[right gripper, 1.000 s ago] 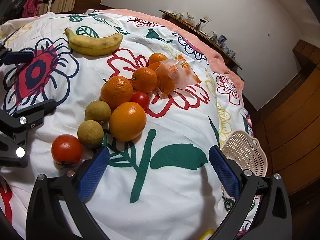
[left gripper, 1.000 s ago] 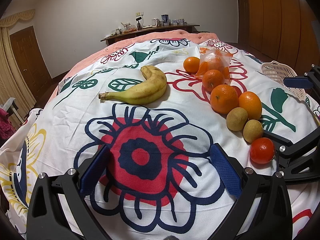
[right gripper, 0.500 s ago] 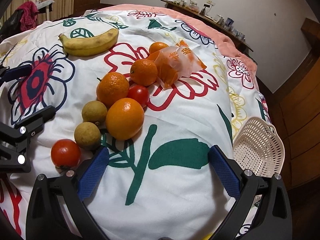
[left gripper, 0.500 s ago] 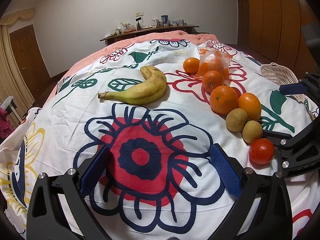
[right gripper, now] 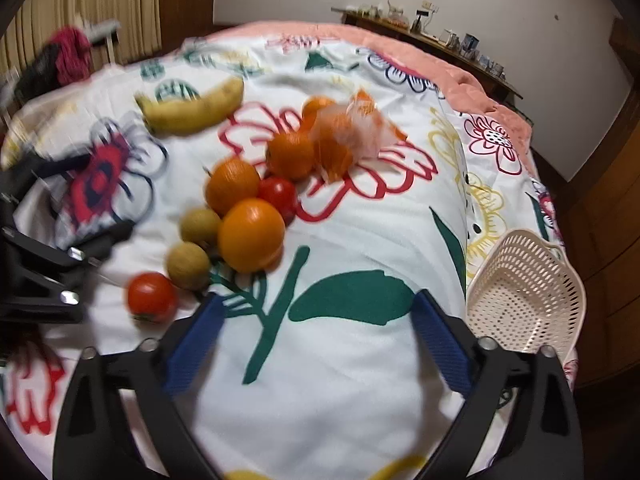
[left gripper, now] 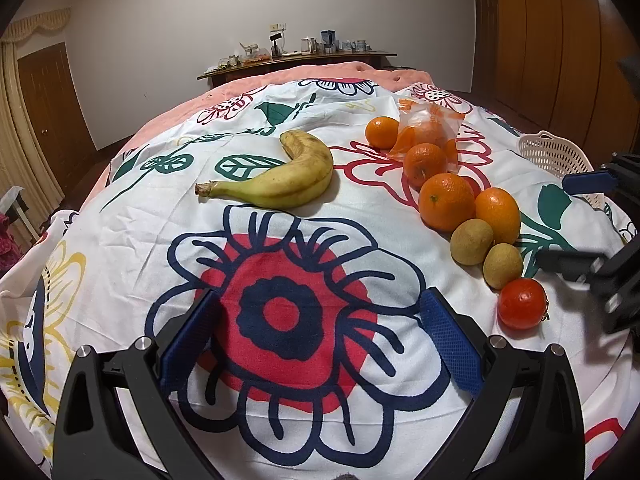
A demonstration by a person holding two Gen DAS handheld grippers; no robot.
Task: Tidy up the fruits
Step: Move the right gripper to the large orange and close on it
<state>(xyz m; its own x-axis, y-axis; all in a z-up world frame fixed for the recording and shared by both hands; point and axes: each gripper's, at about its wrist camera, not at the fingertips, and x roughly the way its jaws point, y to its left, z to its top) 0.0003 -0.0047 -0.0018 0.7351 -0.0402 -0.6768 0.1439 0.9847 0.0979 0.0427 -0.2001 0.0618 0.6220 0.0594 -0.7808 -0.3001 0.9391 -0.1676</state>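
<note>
Fruit lies on a flowered cloth. A banana (left gripper: 280, 176) (right gripper: 192, 108) lies apart at the far left. A cluster holds several oranges (left gripper: 446, 202) (right gripper: 251, 234), two kiwis (left gripper: 472, 241) (right gripper: 188, 260), a near tomato (left gripper: 522, 309) (right gripper: 152, 297), a second tomato (right gripper: 278, 196) and a plastic bag of oranges (left gripper: 430, 128) (right gripper: 352, 132). A white perforated basket (right gripper: 524, 292) (left gripper: 554, 152) sits at the cloth's right edge. My left gripper (left gripper: 320, 340) is open and empty over the red flower. My right gripper (right gripper: 316, 344) is open and empty, between the cluster and the basket.
A long wooden shelf (left gripper: 296, 66) with small items runs along the back wall. Wooden wardrobe doors (left gripper: 560, 40) stand to the right. A door and curtain (left gripper: 40, 100) are on the left. The cloth drops off at the edges.
My right gripper has swung right and risen, bringing the basket more into its view; its image is motion-blurred. My left gripper has hardly moved. No fruit has moved.
</note>
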